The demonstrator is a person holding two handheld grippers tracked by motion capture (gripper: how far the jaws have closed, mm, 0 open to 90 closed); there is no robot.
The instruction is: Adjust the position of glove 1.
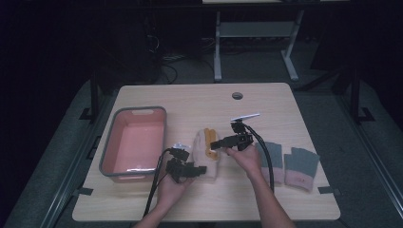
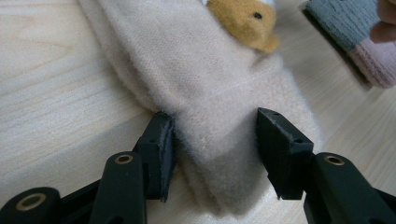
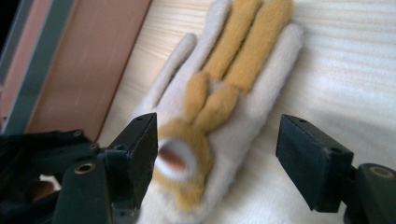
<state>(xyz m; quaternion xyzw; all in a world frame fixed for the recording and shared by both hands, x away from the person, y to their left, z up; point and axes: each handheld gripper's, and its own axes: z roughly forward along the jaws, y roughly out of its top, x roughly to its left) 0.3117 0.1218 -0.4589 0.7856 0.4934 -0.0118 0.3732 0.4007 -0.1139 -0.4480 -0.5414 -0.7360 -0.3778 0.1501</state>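
Lying btw left hand-held gripper (image 2: 212, 154) jaws: cream glove (image 2: 210, 88)

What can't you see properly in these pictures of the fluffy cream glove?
- Cuff end of the fluffy cream glove with mustard-yellow patches: left gripper view, cut off by the bottom edge.
- Its animal face: right gripper view, blurred, partly behind a black jaw.
- Pink plastic tub with grey rim: high view, dim; small contents undiscernible.

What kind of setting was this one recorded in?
Probably a lab or workshop recording station: a light wooden table in a dark room, with a cable hole, a metal-legged bench behind it, and loose cables on the floor.
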